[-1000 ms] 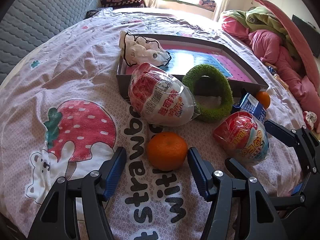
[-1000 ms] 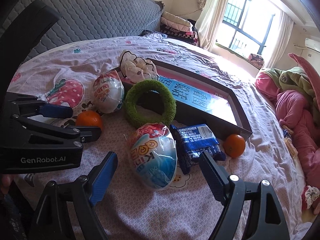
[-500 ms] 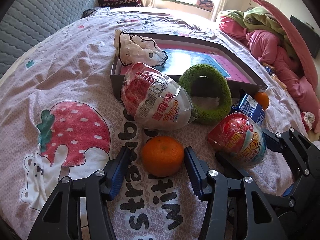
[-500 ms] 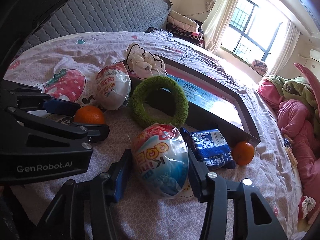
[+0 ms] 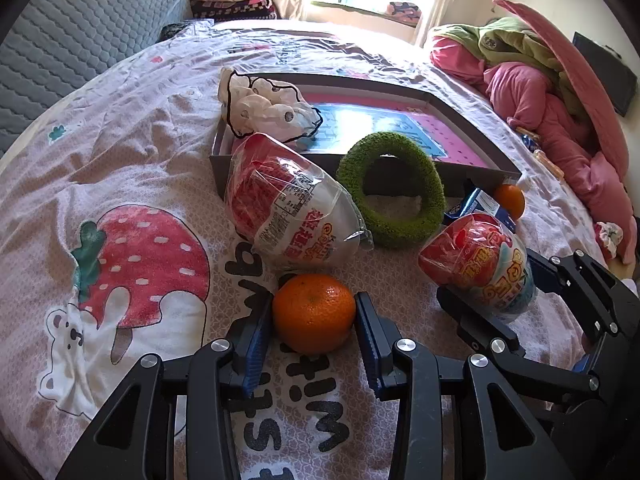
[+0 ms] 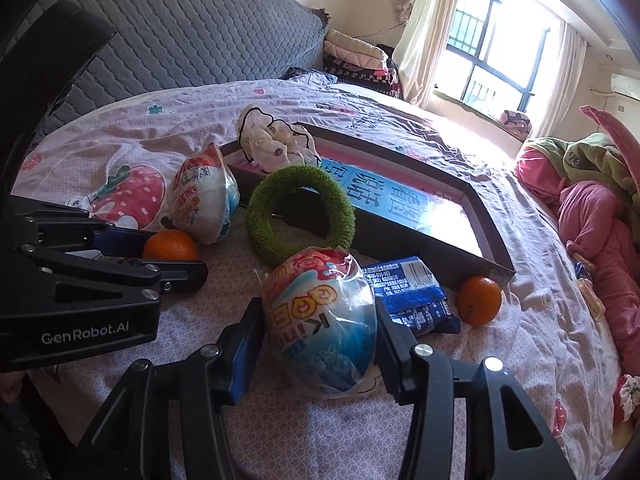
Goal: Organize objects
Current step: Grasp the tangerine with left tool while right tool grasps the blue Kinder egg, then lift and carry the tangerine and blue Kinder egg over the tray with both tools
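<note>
An orange point(image 5: 314, 314) lies on the strawberry-print bedspread between the blue pads of my left gripper point(image 5: 314, 305). Its jaws are closing and both pads touch the fruit's sides. In the right wrist view, my right gripper point(image 6: 318, 312) is shut on a plastic-wrapped toy egg point(image 6: 320, 320) that rests on the bed. A second wrapped egg point(image 5: 288, 208) lies just beyond the orange. Behind it a green fuzzy ring point(image 5: 392, 188) leans on the dark tray point(image 5: 472, 130), with a white cloth point(image 5: 268, 112) on the tray's near left corner.
A blue snack packet point(image 6: 408, 296) and a second orange point(image 6: 478, 300) lie by the tray's near right corner. A heap of pink and green clothes point(image 5: 540, 92) fills the right side. A grey quilted headboard point(image 6: 180, 28) rises at the back left.
Both grippers closed. The left pads came in from wide apart to touch the orange. The right pads closed onto the wrapped egg half a second ago and have stayed there.
</note>
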`<move>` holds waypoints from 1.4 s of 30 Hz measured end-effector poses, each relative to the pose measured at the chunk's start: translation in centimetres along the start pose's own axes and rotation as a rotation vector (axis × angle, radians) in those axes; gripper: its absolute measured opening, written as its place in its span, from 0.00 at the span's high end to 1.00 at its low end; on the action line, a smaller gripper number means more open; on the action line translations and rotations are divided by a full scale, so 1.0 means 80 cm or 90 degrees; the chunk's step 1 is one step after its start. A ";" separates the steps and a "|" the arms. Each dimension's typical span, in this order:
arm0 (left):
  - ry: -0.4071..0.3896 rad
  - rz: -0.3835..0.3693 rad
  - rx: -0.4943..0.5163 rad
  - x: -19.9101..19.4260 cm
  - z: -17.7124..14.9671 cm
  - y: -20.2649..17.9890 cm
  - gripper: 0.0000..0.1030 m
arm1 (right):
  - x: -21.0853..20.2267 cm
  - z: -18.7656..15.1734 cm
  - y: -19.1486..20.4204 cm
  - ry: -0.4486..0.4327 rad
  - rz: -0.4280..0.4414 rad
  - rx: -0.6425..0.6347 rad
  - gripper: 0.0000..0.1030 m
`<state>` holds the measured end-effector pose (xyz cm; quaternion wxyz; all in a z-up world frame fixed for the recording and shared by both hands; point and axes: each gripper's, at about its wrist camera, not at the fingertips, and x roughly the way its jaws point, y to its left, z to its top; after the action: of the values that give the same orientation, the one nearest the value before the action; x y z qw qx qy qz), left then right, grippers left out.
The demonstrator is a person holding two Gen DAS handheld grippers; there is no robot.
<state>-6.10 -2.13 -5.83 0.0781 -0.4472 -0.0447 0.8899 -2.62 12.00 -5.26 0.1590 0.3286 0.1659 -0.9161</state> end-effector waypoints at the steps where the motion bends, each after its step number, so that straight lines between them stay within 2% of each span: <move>1: 0.001 0.001 0.002 -0.001 -0.001 -0.001 0.60 | -0.001 0.000 -0.001 0.000 0.002 0.001 0.50; 14: -0.028 0.011 0.029 -0.036 0.000 -0.027 0.60 | -0.025 0.000 -0.022 -0.035 0.003 0.031 0.50; 28: -0.068 0.023 0.021 -0.061 0.009 -0.040 0.60 | -0.046 0.006 -0.049 -0.071 0.002 0.070 0.50; 42: -0.093 0.018 0.025 -0.064 0.018 -0.045 0.60 | -0.053 0.016 -0.072 -0.088 -0.001 0.105 0.50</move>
<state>-3.86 0.52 -0.42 0.0707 -0.3802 -0.0263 0.9218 -2.54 17.42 -0.44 0.1415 0.2764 0.0790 -0.9473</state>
